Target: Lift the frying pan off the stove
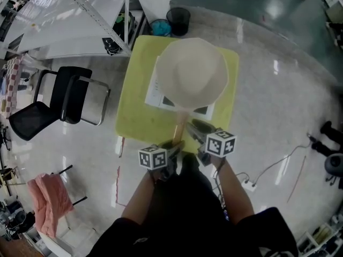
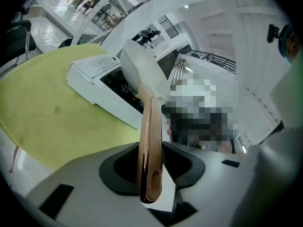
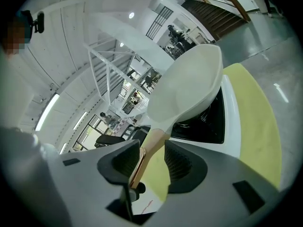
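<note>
A cream frying pan (image 1: pixel 190 71) hangs tilted above the white stove (image 1: pixel 154 92) on the yellow-green table (image 1: pixel 134 116). Its copper-coloured handle (image 1: pixel 179 128) points back toward me. My left gripper (image 1: pixel 172 146) is shut on the handle (image 2: pixel 150 145), with both pads against its sides. My right gripper (image 1: pixel 199 135) stands open around the same handle (image 3: pixel 150 150), which rests near the left pad with a gap on the other side. From the right gripper view the pan (image 3: pixel 189 84) sits clear of the stove's black top (image 3: pixel 208 122).
A black chair (image 1: pixel 59 103) stands left of the table. A black bin (image 1: pixel 178 20) and a blue bin (image 1: pixel 161 27) stand behind it. A power strip with a cable (image 1: pixel 249 185) lies on the floor at right, and a pink cloth (image 1: pixel 51 197) at lower left.
</note>
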The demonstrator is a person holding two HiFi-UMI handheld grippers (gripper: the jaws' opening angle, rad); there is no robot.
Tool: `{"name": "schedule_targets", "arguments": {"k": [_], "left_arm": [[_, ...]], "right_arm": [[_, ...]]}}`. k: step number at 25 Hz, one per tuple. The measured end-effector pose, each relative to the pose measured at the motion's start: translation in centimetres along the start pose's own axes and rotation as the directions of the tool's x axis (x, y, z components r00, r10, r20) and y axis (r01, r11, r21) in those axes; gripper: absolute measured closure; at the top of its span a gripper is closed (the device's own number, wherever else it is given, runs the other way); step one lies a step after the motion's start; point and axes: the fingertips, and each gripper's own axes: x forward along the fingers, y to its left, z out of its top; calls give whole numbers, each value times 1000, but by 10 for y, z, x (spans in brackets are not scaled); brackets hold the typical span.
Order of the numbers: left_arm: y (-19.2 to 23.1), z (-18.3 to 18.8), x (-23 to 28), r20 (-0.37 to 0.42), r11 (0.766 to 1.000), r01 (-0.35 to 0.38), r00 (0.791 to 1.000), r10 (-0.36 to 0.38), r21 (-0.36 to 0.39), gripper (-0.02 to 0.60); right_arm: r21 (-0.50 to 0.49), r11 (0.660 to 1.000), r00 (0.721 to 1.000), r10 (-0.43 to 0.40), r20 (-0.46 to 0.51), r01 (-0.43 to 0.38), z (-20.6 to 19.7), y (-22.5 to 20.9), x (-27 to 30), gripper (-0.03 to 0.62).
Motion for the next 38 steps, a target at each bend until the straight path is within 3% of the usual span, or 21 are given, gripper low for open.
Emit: {"name": "schedule_targets", "arguments": {"k": [8, 34, 38], "left_arm": [[-1, -1, 0, -12, 1000, 1, 1000, -1, 5, 408], [-2, -2, -1, -33, 1000, 21, 999, -22, -12, 408], [-1, -3, 0, -38, 999, 32, 999, -32, -12, 409]], "right_arm": [[166, 985, 998, 62, -32, -56, -6, -9, 20, 347], [277, 954, 988, 135, -74, -110, -4, -10, 81, 335], [297, 946, 984, 161, -71, -133, -1, -10, 91, 359]]}}
